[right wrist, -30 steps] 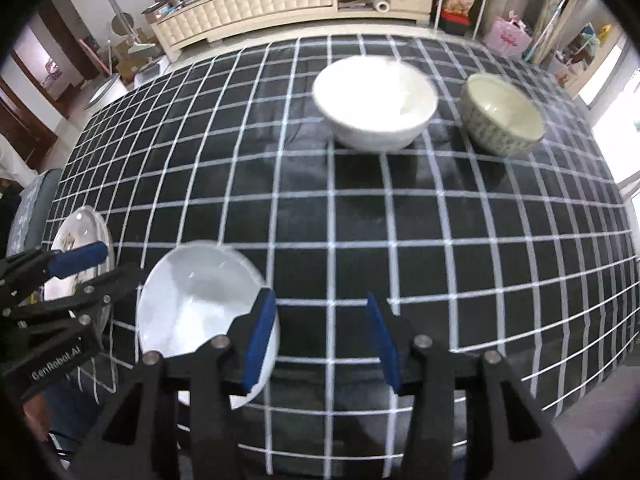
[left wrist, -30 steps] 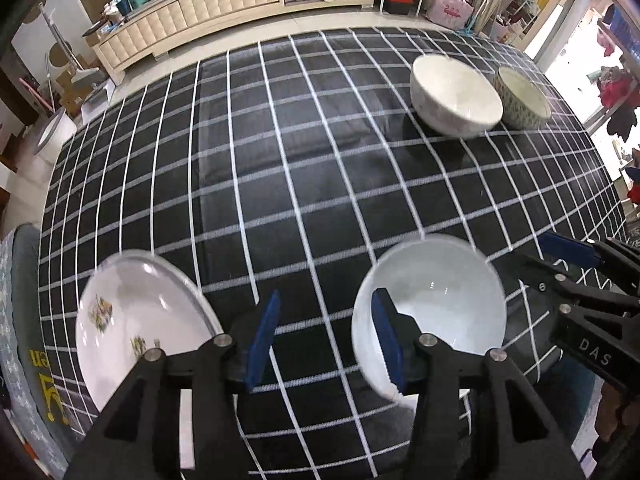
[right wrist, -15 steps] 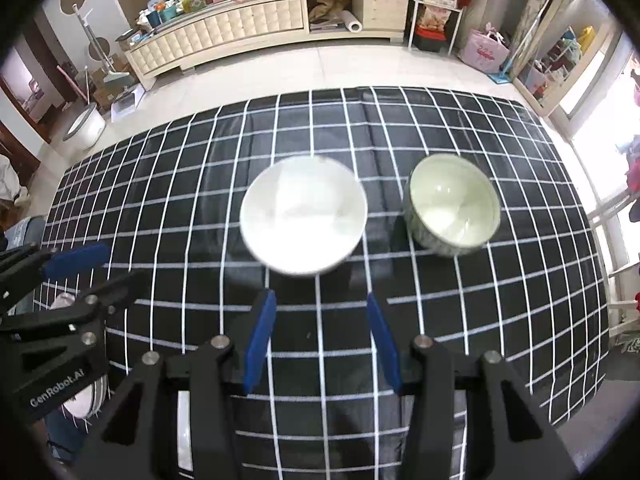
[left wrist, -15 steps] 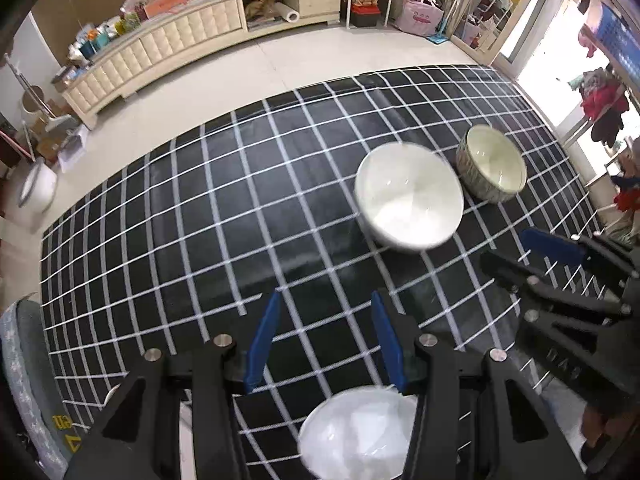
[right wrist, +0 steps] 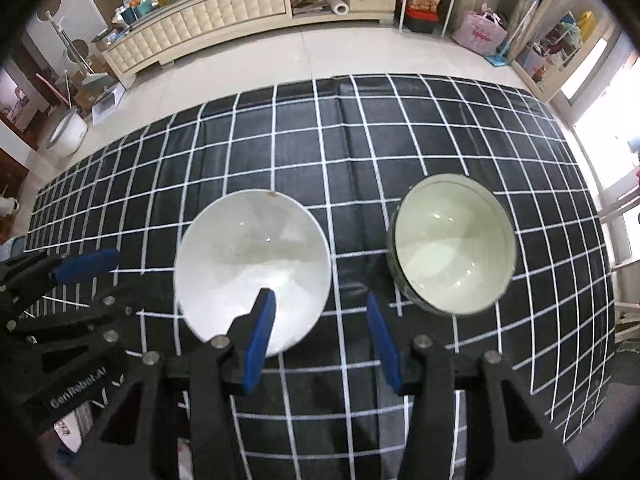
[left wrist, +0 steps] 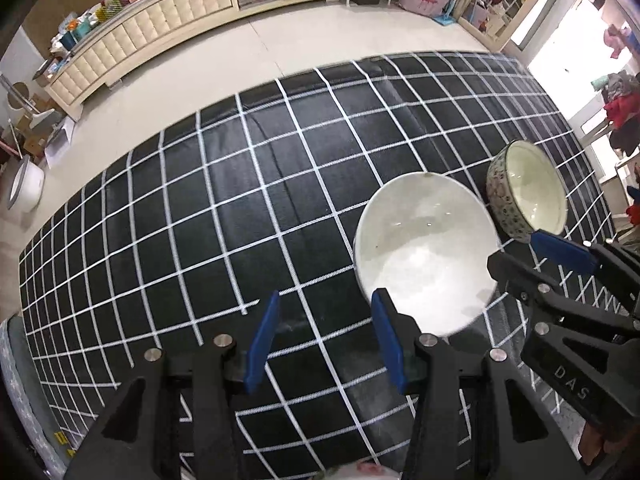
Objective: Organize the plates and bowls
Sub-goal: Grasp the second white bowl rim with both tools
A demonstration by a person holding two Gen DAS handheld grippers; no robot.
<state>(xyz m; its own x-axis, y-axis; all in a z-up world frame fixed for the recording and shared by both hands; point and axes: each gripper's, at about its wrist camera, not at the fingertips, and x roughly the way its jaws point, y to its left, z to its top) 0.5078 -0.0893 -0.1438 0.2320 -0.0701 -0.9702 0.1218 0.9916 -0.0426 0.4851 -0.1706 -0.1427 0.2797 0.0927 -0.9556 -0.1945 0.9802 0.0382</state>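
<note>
While both grippers' jaws hang part-open and empty, two bowls sit close: white bowl, patterned bowl.

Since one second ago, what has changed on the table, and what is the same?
Both grippers moved across the checked cloth, away from the near plates, to the white bowl and the patterned bowl. Nothing was taken or released. The left gripper and right gripper remain open and empty; the bowls sit where they were.

The white bowl and the pale-green bowl look like glossy glazed ceramic. The black checked tablecloth has a slight sheen, with creases. The floor looks smooth.
</note>
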